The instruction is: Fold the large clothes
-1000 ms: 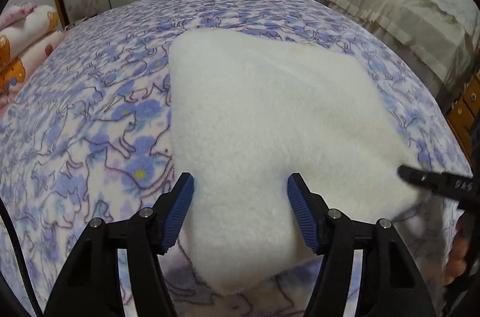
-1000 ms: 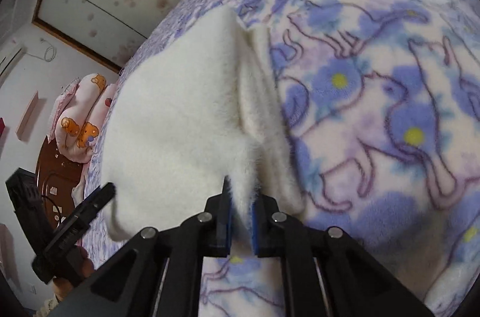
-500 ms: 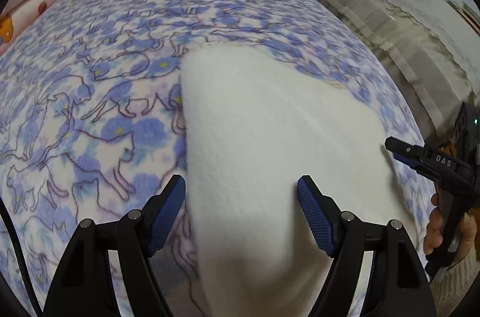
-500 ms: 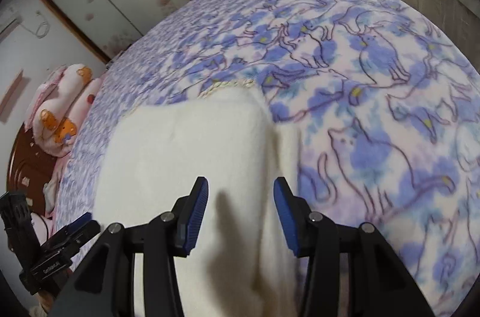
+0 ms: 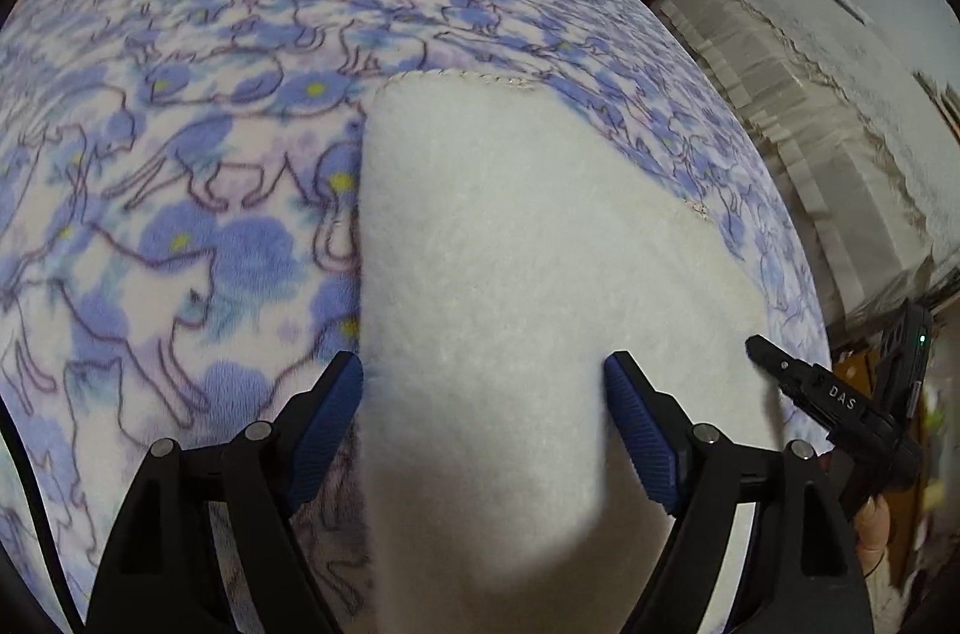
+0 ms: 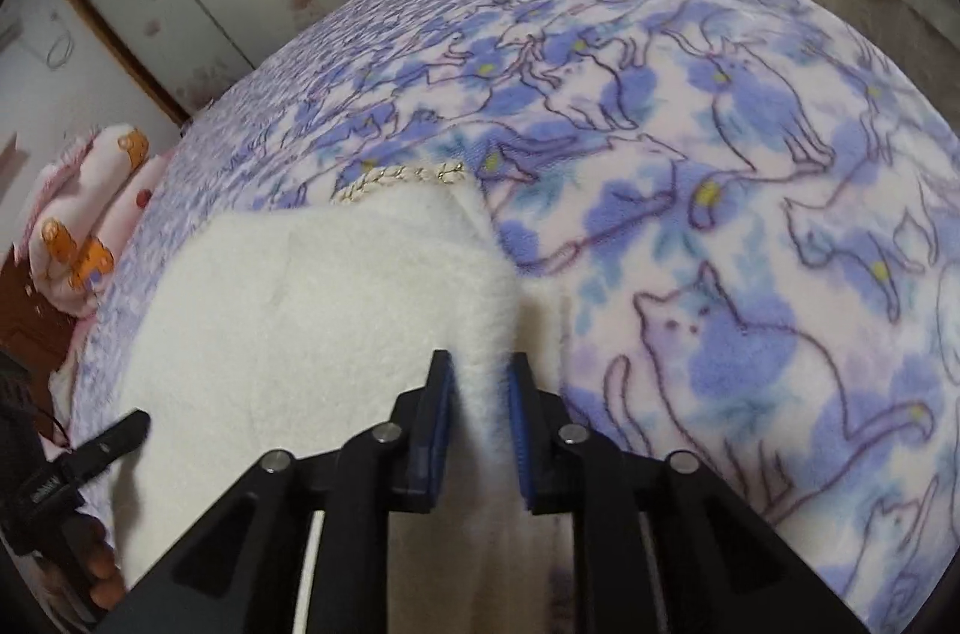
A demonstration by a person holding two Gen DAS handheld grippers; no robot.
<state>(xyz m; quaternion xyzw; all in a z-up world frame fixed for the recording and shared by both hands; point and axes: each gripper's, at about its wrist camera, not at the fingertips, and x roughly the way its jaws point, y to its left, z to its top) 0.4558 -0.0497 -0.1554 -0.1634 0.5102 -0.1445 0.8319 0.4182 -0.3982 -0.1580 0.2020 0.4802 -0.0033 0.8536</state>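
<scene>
Right wrist view shows the right claw (image 6: 479, 418) closing, its jaws astride the raised side edge of the white fleece garment (image 6: 336, 310), while the left claw (image 5: 483, 415) is opening wide above it, gripping nothing. Lying partly folded on the cat-print bed (image 5: 198, 190), the garment looks soft, light and limp, so it is best pinched at edges or corners, such as the stitched hem (image 6: 399, 175) farther off.

The folded garment (image 5: 510, 274) lies on the bed cover (image 5: 180, 244), pillows (image 6: 78, 238) beyond.

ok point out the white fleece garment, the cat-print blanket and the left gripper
white fleece garment (image 5: 510, 244), left wrist view, middle of top face
cat-print blanket (image 5: 180, 154), left wrist view, bare patch
left gripper (image 5: 483, 394), left wrist view, between the jaws
</scene>
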